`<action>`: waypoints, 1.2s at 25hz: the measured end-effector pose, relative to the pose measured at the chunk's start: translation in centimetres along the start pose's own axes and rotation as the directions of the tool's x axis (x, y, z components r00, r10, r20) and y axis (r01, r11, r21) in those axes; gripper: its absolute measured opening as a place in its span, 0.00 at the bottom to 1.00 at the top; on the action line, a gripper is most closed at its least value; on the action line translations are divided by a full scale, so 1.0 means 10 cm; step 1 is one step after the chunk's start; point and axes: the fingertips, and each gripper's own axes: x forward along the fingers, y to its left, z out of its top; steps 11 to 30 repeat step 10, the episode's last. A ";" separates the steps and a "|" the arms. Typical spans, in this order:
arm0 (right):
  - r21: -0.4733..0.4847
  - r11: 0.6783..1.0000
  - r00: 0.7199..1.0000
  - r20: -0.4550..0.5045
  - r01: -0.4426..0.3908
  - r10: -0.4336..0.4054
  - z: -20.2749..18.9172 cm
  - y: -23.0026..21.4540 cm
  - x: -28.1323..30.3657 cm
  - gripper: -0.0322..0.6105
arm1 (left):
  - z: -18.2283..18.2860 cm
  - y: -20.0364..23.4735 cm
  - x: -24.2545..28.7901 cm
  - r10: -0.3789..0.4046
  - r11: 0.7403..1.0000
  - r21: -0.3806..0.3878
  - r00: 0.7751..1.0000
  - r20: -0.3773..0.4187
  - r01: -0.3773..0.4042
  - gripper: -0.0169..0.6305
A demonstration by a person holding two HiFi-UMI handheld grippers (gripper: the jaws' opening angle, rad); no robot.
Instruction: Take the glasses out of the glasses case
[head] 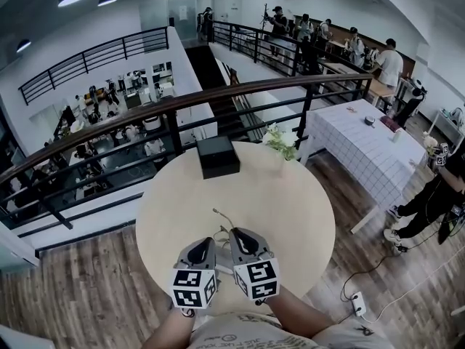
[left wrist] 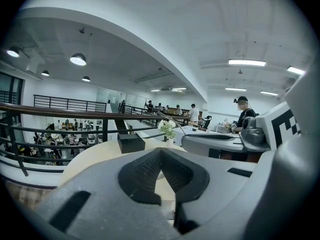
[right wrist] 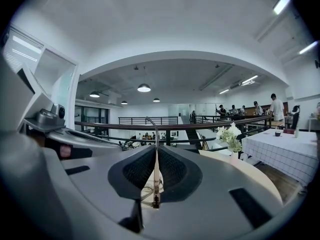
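Your left gripper (head: 206, 244) sits at the near edge of the round table (head: 298, 209); its ribbed black pads (left wrist: 145, 171) meet at the tips, and I can see nothing pinched between them, so I judge it to be standing by as a support rather than carrying anything.

Just to its right are the glasses (head: 221, 219): a thin wire frame, light and springy-looking, with one slim temple arm reaching towards the far side and curling at its end. They lie well apart from the glasses case (head: 217, 156), a matt black, square-edged box on the far side of the table, so I judge the removal all but done.

Your right gripper (head: 237, 235) has its jaws closed on that temple arm (right wrist: 156, 171); the metal strip runs straight up between the pads. Gripping the arm rather than the lenses makes sense, since the wire is narrow enough for the textured rubber to bite; it may still flex or twist, so go gently.

Far right on the table stands a small vase of white flowers (head: 280, 141), clear of your work.
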 end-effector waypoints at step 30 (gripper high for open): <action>0.010 1.000 1.000 0.004 -0.006 0.006 0.03 -0.07 0.06 0.10 | 0.02 0.03 0.10 0.004 1.000 -0.003 1.000 0.001 -0.004 0.04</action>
